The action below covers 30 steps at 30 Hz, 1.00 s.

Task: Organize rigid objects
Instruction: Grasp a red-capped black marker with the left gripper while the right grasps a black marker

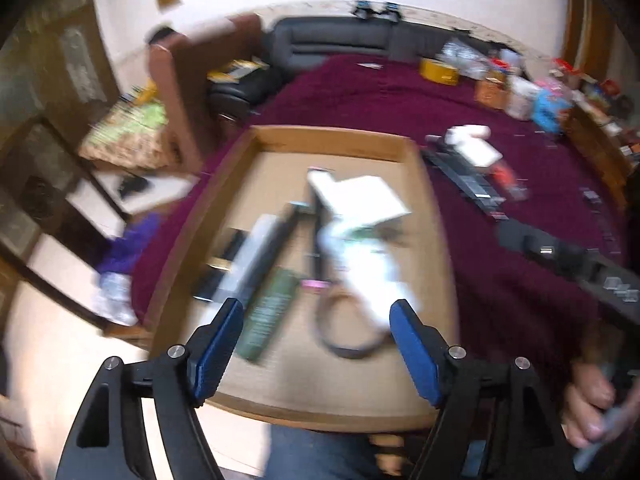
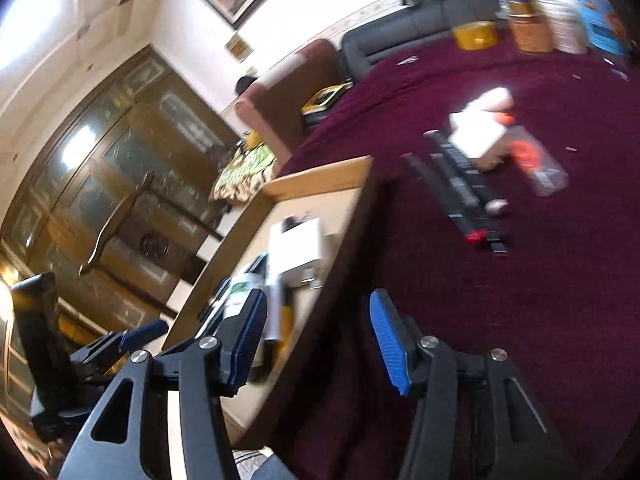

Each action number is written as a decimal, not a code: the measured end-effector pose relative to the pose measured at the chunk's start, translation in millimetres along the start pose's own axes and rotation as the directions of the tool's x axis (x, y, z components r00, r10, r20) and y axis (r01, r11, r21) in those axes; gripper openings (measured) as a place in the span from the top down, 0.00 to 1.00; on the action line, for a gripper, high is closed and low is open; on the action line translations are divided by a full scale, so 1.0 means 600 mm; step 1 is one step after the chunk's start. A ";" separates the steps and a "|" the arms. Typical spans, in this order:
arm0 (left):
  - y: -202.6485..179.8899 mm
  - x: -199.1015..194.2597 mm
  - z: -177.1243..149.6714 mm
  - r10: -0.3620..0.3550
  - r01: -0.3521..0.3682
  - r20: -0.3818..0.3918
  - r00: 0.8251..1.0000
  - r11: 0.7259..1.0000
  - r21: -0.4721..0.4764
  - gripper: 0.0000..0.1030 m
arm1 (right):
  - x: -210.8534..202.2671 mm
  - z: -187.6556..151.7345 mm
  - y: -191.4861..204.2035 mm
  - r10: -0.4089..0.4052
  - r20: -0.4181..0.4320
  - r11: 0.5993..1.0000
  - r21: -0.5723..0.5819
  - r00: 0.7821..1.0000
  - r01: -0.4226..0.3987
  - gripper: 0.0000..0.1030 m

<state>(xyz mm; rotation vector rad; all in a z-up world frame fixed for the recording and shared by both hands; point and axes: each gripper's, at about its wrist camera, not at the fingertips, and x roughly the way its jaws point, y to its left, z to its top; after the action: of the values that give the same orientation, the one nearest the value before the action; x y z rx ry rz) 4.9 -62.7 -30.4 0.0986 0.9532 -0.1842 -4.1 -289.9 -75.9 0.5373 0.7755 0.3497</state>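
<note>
A shallow cardboard tray (image 1: 332, 142) lies on the maroon cloth and holds a white box (image 1: 360, 196), a white bottle-like thing (image 1: 368, 268), a green flat remote-like item (image 1: 272, 312), dark sticks and a black ring (image 1: 344, 344). My left gripper (image 1: 316, 320) hangs open above the tray's near half, nothing between its blue pads. In the right wrist view the tray (image 2: 320, 180) sits left of my right gripper (image 2: 318, 330), which is open and empty over the tray's right wall. More loose items lie on the cloth: black bars (image 2: 460, 184), a white box (image 2: 476, 136), a clear orange-tipped piece (image 2: 540, 168).
Jars, a yellow tin (image 2: 474, 36) and packets crowd the far edge of the cloth (image 2: 520, 280). A dark sofa (image 1: 336, 40) and brown chair (image 1: 180, 92) stand behind. A hand (image 1: 588, 408) grips the right tool at lower right. Both pictures are motion-blurred.
</note>
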 end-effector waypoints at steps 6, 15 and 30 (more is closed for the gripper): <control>-0.058 -0.001 0.024 -0.122 0.122 -0.032 0.992 0.993 -0.004 0.23 | -0.038 0.029 -0.063 -0.024 0.012 0.999 0.029 1.000 0.023 0.44; -0.091 0.012 0.033 -0.115 0.115 -0.060 0.992 0.993 -0.006 0.23 | 0.018 0.134 -0.122 -0.078 -0.086 0.995 0.054 0.993 0.083 0.49; -0.120 0.036 0.078 -0.170 0.167 -0.068 0.983 0.985 -0.053 0.23 | 0.111 0.162 -0.151 -0.177 -0.170 0.984 -0.041 0.970 0.172 0.99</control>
<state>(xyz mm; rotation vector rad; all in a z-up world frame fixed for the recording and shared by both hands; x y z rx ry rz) 40.3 -143.3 -21.6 -0.0191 1.0380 -0.3162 121.4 -362.8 -108.5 0.4137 0.9778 0.2449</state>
